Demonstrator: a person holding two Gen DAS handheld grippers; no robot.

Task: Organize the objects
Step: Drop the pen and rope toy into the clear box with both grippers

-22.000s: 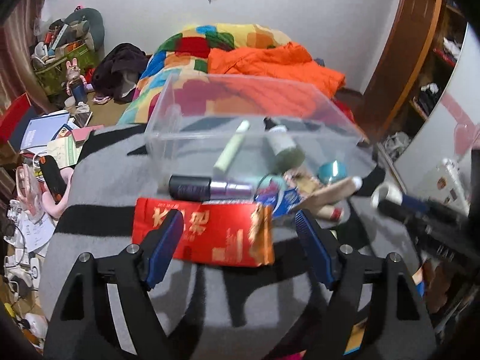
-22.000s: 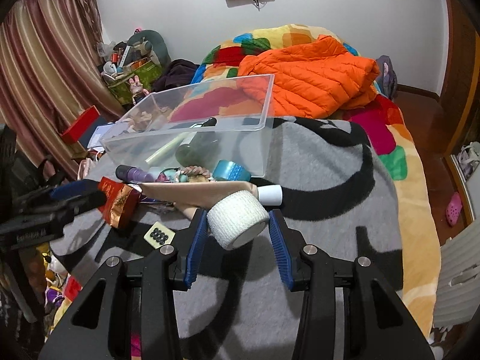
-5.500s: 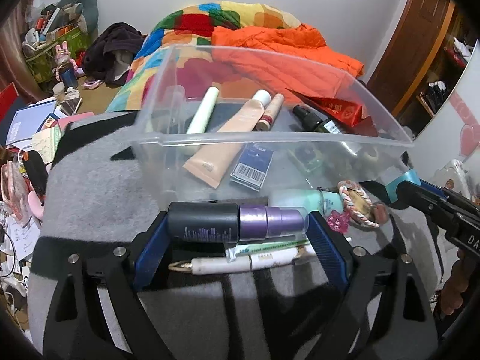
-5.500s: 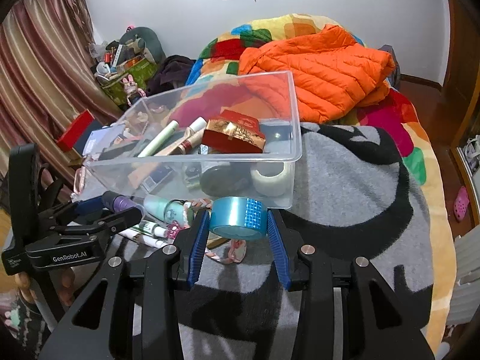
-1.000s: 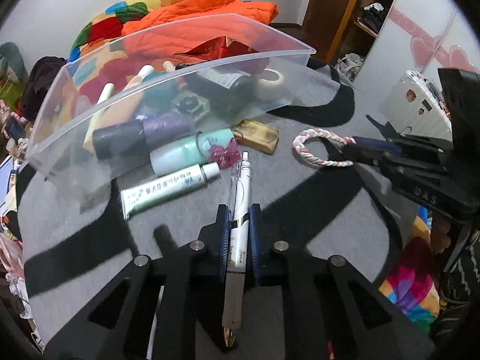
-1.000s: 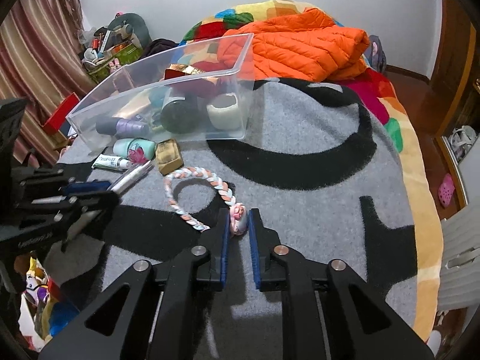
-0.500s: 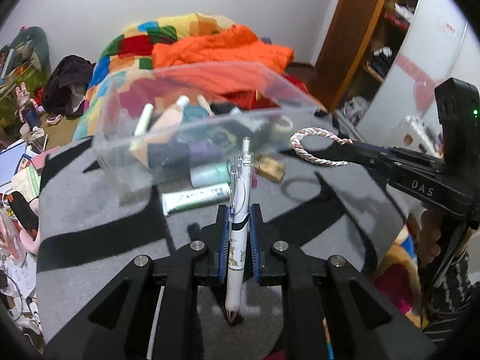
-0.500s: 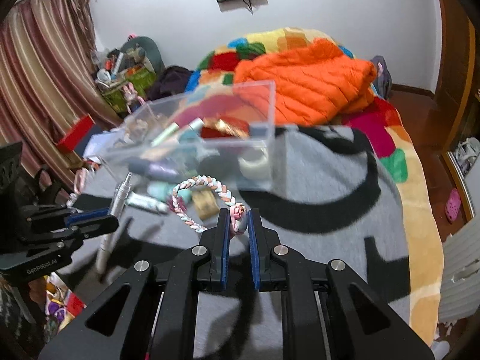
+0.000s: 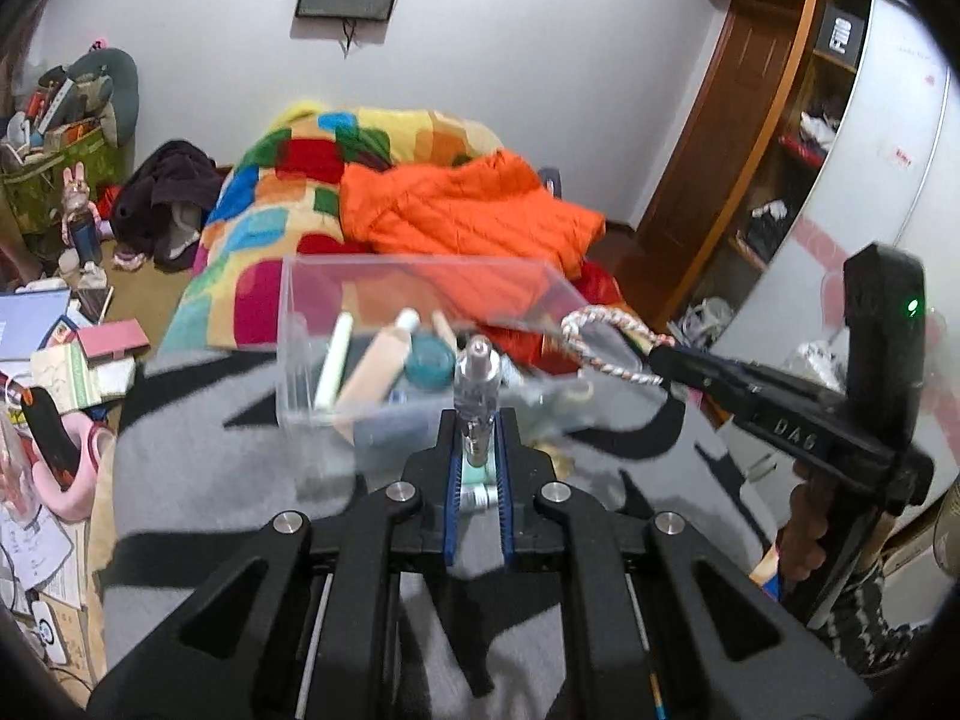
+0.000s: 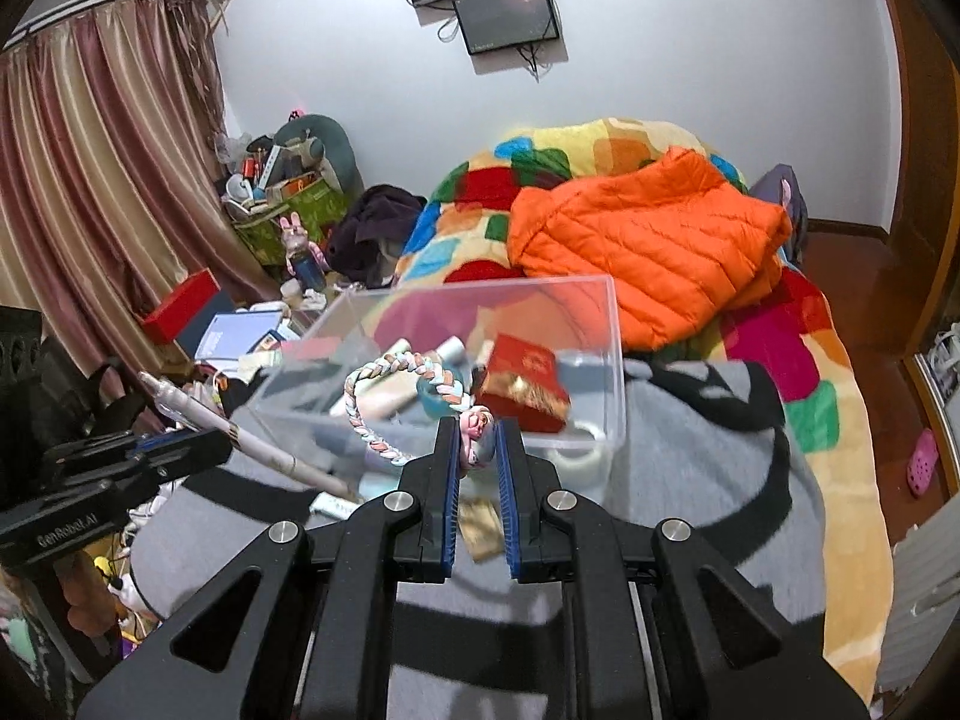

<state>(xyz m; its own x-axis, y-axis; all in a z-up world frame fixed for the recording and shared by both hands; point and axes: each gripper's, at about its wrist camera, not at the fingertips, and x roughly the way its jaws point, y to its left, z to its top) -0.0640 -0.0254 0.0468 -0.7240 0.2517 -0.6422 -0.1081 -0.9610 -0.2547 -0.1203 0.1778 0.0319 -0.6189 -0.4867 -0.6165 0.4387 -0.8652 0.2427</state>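
Right wrist view: right gripper (image 10: 478, 468) jaws clamp a braided bracelet (image 10: 384, 396) above the clear bin (image 10: 612, 360) on a grey-and-black blanket (image 10: 708, 480); left gripper (image 9: 478, 468) jaws clamp a pen (image 9: 477, 396); curtains (image 10: 90, 192) at left.

A clear plastic bin (image 10: 606, 324) is set on the grey-and-black blanket, open top, w/ a red gold-printed packet (image 10: 528, 381), a pale green tube (image 9: 333, 363), a beige tube (image 9: 378, 360), a teal tape roll (image 9: 429, 360) and a white tape roll (image 10: 579, 456) seen inside it. A white pen (image 10: 240, 432), metal tip up and tilted, is held in front of the bin's left near corner. A braided loop (image 10: 390, 396) in pink, white and pale blue, w/ a pink charm (image 10: 477, 432) at its base, is held upright before the bin's near wall. A small tan packet (image 10: 480, 525) and a white tube (image 10: 333, 504) are left on the blanket just in front of the bin.
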